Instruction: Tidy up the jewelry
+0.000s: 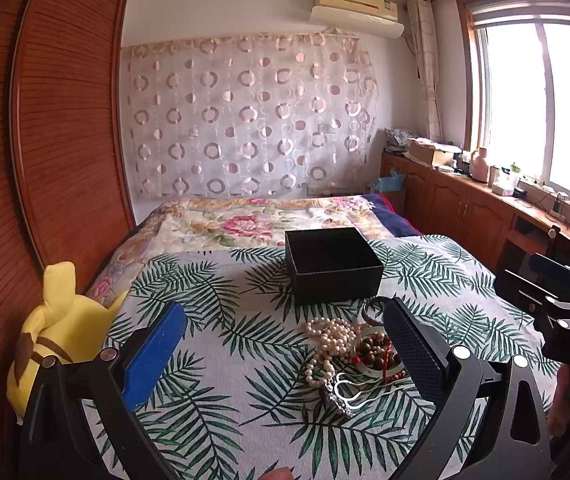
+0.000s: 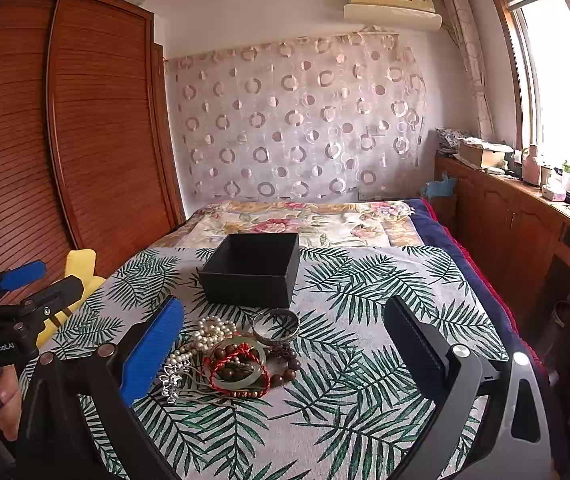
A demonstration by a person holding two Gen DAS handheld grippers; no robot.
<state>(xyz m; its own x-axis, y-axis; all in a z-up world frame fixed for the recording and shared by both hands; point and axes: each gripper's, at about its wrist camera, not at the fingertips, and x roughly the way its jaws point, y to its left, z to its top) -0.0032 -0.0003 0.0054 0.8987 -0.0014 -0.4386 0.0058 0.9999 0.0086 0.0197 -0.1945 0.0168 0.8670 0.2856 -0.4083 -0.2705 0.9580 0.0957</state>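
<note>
Grippers both gape wide: we hold the left gripper (image 1: 285, 344) and right gripper (image 2: 285, 340) low over the leaf-print cloth (image 2: 365, 420), jewelry pile (image 2: 229, 356) heaped before the black box (image 2: 251, 270).

Bed (image 2: 437, 232): carries a floral quilt (image 2: 305, 220) at the far end and a palm-leaf cloth (image 2: 365, 320) nearer.
Palm-leaf cloth: covers the near part of the bed.
Black box (image 2: 253, 280): open, on the cloth.
Jewelry pile (image 2: 229, 356): just in front of the box; pearls, wooden beads, red cord, bangles.
Yellow plush toy (image 1: 53, 332): at the bed's left edge.
</note>
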